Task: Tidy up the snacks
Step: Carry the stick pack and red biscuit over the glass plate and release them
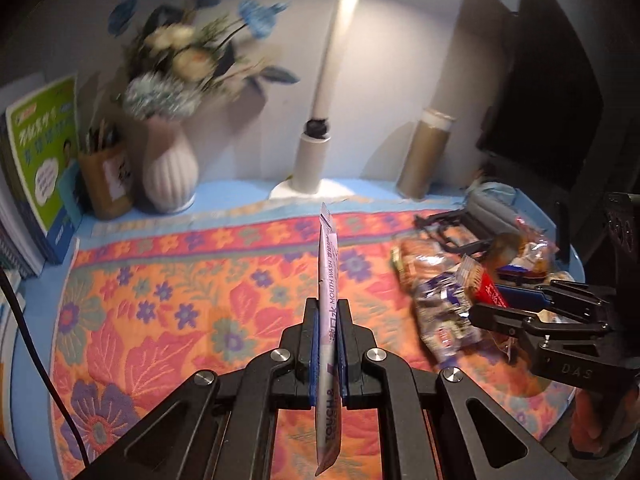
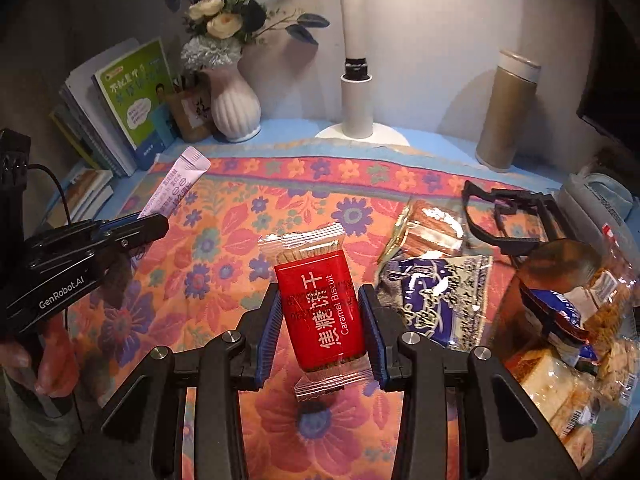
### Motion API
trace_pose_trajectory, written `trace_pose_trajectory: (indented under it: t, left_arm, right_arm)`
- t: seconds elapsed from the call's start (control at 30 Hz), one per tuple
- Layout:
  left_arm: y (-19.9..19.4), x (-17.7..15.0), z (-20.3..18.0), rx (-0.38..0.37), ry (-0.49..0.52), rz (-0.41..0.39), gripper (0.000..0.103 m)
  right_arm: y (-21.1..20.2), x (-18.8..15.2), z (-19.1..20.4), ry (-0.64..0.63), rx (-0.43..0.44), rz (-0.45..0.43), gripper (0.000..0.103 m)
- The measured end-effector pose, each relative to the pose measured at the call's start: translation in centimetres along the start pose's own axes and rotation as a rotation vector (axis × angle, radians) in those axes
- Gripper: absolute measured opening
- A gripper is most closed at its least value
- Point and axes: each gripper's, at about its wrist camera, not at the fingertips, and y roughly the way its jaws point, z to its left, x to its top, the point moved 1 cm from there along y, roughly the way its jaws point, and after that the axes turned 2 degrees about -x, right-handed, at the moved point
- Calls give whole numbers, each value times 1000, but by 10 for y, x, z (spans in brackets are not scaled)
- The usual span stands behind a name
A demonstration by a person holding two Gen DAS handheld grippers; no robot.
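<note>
Left gripper (image 1: 326, 344): clamped flat on a thin mouthwash sachet (image 1: 329, 280), held clear above the floral cloth (image 1: 160, 300).
Sachet axis: long axis runs straight out along the fingers, one sealed end poking well beyond the tips, the other trailing back between the arms; it stands edge-on to the left camera.
Right gripper (image 2: 320, 320): closed across the width of a red caramel biscuit packet (image 2: 320, 304), also lifted off the cloth.
Biscuit axis: long axis points ahead and slightly left of the fingers, with crimped clear ends before and behind the pads.
Beside the right gripper: a pile of wrapped snacks (image 2: 560, 320), with a blue packet (image 2: 436, 296) and a wafer pack (image 2: 432, 228) just ahead on its right.
Beyond them: a black rack (image 2: 516, 216) lies empty.
Progress: early, I judge; two items are in hand and none visibly sorted, most snacks still heaped.
</note>
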Motion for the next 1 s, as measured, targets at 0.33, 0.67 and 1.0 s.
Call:
trace_pose_trajectory:
  t: [0.33,0.67,1.0]
  left_arm:
    - [-11,29,-94,-76,125,-80,7]
    - [26,24,-175,-194,194,-21,7]
    - [48,25,-227,-276,242,15,7]
  right_arm:
    - [-65,-14,-75,118,-106,-124,37]
    - [-116,-42,-176,312,-231,-192,37]
    - [-131,-64,-216,397,-275,-201,37]
